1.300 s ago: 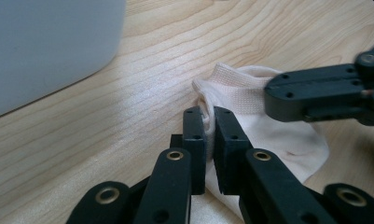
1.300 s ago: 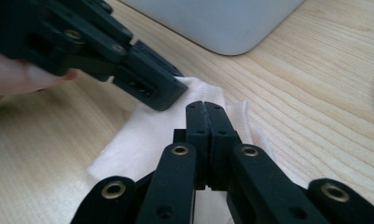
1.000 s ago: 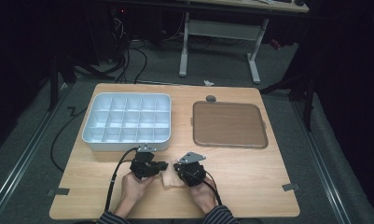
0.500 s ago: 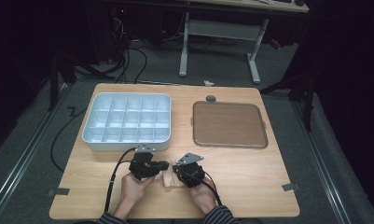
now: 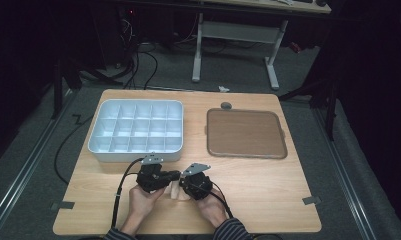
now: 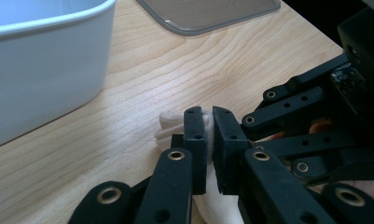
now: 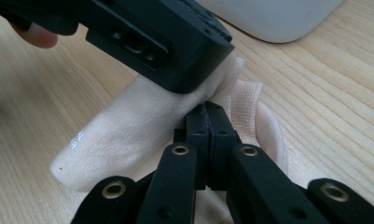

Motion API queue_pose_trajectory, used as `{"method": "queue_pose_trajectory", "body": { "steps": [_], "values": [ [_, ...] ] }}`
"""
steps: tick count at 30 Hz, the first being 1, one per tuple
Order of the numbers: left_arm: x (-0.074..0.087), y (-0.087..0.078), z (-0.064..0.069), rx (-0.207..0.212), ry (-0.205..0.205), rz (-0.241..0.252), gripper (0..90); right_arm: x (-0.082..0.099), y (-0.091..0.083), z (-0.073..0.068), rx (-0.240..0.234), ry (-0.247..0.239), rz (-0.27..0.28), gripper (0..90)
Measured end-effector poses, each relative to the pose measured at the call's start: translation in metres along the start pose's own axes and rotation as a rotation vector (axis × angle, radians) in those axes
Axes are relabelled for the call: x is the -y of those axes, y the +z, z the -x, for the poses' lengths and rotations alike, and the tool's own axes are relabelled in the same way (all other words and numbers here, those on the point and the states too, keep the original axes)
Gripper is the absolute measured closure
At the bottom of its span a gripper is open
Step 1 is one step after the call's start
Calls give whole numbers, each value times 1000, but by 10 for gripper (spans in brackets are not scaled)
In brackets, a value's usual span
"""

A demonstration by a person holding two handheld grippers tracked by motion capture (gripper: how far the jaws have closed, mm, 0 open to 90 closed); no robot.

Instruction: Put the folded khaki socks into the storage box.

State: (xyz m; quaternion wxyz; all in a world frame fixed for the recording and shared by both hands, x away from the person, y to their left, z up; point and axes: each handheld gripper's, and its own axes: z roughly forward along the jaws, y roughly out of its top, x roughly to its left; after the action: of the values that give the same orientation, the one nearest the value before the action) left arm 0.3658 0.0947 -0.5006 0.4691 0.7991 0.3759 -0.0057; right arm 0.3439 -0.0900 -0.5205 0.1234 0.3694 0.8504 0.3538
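High view: left gripper (image 5: 174, 174) and right gripper (image 5: 184, 181) meet, both pinching cream cloth (image 5: 176, 190).

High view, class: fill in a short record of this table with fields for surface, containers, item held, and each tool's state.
surface: wooden table
containers: white divided tray at left, brown lid at right
item held: cream sock, near the front edge
left tool: shut on sock
right tool: shut on sock

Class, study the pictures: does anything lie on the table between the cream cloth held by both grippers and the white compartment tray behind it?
Nothing visible does. Bare wood separates the cream cloth, pinched by the left gripper and right gripper, from the white tray.
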Motion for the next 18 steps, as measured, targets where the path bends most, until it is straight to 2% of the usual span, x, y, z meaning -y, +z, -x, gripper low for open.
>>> {"method": "queue_pose_trajectory", "body": {
  "steps": [2, 6, 12, 15, 18],
  "values": [
    [0, -1, -1, -3, -7, -5, 853, 0, -1, 0, 4, -3, -1, 899],
    [0, -3, -1, -20, -7, -15, 854, 1, -9, -1, 21, -4, 36, 828],
    [0, -3, 0, -37, 2, -31, 855, 4, -29, 0, 82, -12, 100, 767],
    [0, -3, 0, -39, 0, -30, 855, 9, -36, 4, 123, -2, 99, 715],
    [0, -3, 1, -40, 0, -32, 855, 14, -39, 8, 144, 24, 93, 678]
  ]
}}
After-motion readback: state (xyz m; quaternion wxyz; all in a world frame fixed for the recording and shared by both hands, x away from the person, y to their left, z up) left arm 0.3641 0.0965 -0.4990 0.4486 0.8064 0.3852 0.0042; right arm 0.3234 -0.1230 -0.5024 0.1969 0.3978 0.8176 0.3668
